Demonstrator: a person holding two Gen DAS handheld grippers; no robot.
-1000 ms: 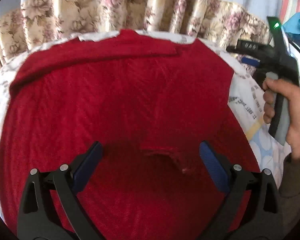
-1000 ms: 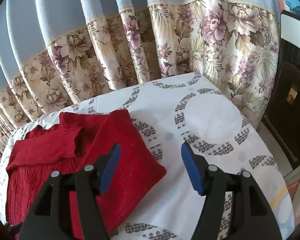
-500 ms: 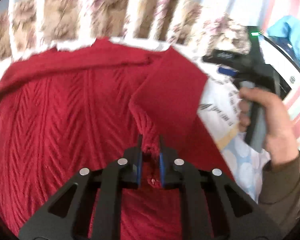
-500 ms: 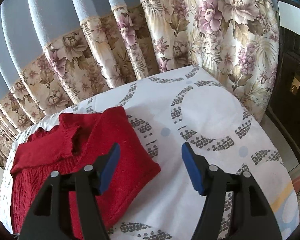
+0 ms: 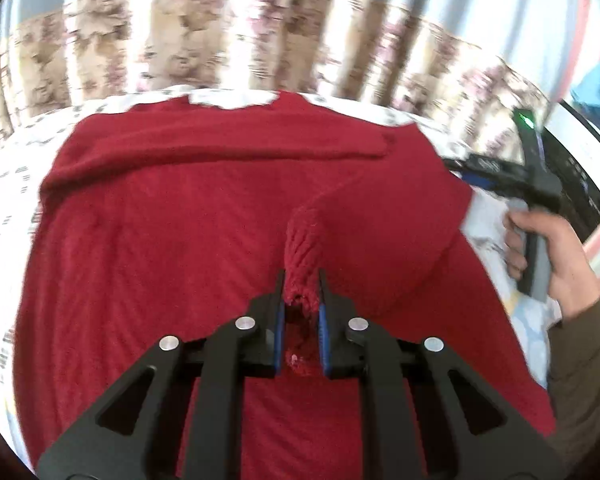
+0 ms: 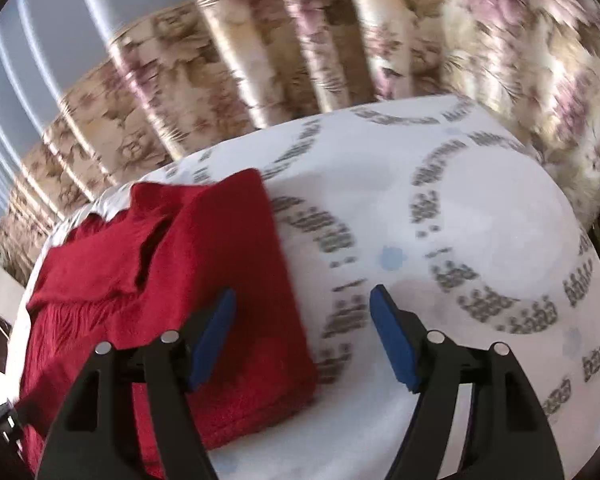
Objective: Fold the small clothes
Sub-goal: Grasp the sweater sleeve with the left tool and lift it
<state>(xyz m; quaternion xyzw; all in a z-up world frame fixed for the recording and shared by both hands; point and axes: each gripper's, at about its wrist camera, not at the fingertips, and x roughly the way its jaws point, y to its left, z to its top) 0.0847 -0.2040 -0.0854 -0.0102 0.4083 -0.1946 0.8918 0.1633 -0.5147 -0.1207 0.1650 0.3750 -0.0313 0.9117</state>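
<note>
meanwhile the left gripper [image 5: 302,280] pinches a raised fold of the red knitted sweater [image 5: 160,240]; the right gripper [image 6: 302,312], jaws just widening, hangs empty over the white patterned surface [image 6: 480,208], print blurred.

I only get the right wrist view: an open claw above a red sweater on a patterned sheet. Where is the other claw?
Observer: The left claw is shut on a pinched-up ridge of the red sweater, near the sweater's middle. Its jaws have just been closing on that knit.
Operator: Who holds the claw I'm looking through?
Observer: A hand in a brownish sleeve grips the grey handle of the right claw, beside the sweater's right edge. That claw's jaws have just been opening, with nothing gripped.
Operator: Anything lit on it?
Observer: Yes, a small green light glows at its top.
</note>
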